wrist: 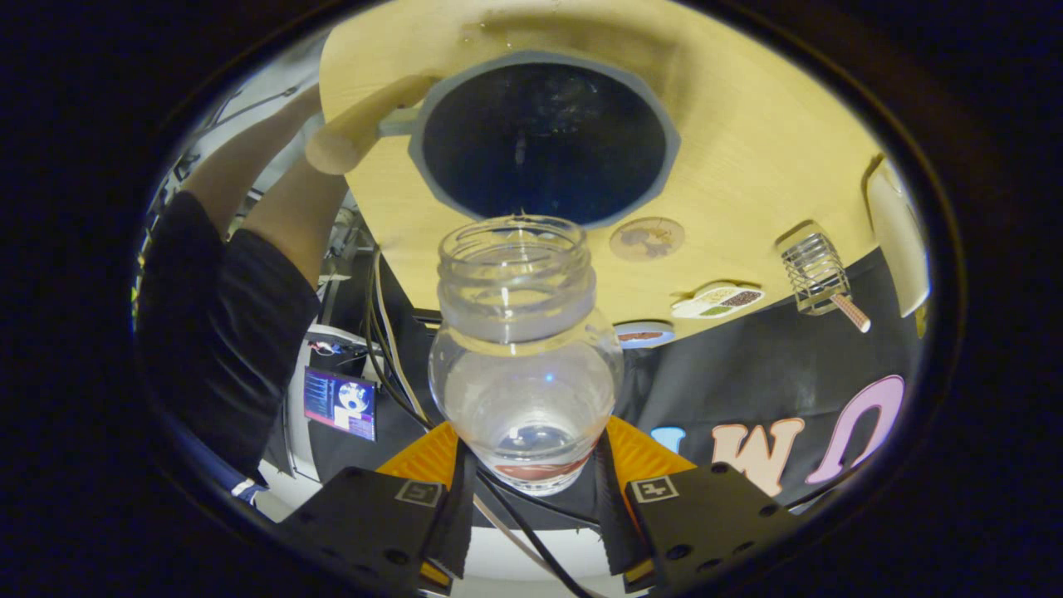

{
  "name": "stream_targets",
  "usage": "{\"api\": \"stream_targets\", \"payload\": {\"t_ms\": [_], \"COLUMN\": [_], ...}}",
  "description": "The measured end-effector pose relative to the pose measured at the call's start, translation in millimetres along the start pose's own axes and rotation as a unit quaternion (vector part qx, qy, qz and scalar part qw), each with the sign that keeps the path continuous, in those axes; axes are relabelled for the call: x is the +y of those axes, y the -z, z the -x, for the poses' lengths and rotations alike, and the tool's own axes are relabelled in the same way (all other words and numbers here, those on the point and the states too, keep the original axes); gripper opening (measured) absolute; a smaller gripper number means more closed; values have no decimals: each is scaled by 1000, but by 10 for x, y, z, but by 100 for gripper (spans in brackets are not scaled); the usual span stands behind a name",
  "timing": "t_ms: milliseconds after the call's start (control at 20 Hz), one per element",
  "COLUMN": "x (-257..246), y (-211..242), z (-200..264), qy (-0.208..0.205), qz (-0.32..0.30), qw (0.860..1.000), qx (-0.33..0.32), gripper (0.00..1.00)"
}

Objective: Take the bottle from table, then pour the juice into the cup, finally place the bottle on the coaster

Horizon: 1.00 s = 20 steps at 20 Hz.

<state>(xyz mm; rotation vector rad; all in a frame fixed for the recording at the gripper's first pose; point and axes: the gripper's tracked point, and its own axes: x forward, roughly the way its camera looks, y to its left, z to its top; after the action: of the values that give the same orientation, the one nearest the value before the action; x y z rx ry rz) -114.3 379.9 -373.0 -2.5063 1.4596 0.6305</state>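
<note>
While my fingers pressed in on either side of the clear bottle, holding it by its lower body, the bottle was tipped with its open, threaded mouth pointing away from me toward the cup. The bottle looked almost drained: only a thin reddish trace lay at its base between my fingers, and the rest of the glass-clear wall showed nothing inside. Its cap was off. The cup was dark blue with a grey angular rim and a pale handle, and its mouth sat just beyond the bottle's mouth; the inside was dark and glossy, and I could not tell how much liquid it held. It stood on the light wooden table. A round brown coaster lay on the table just beside the cup. Farther along the table's edge were a small patterned piece and a wire whisk. I could make out no readable writing on the bottle or cup.
</note>
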Motion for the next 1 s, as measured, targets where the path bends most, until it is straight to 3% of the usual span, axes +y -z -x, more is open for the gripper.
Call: {"api": "stream_targets", "payload": {"t_ms": [550, 1000], "x": [92, 144], "y": [18, -133], "z": [-58, -220], "qy": [-10, -23], "qz": [-8, -49], "qw": [1000, 991], "qx": [-2, -119], "gripper": [67, 67]}}
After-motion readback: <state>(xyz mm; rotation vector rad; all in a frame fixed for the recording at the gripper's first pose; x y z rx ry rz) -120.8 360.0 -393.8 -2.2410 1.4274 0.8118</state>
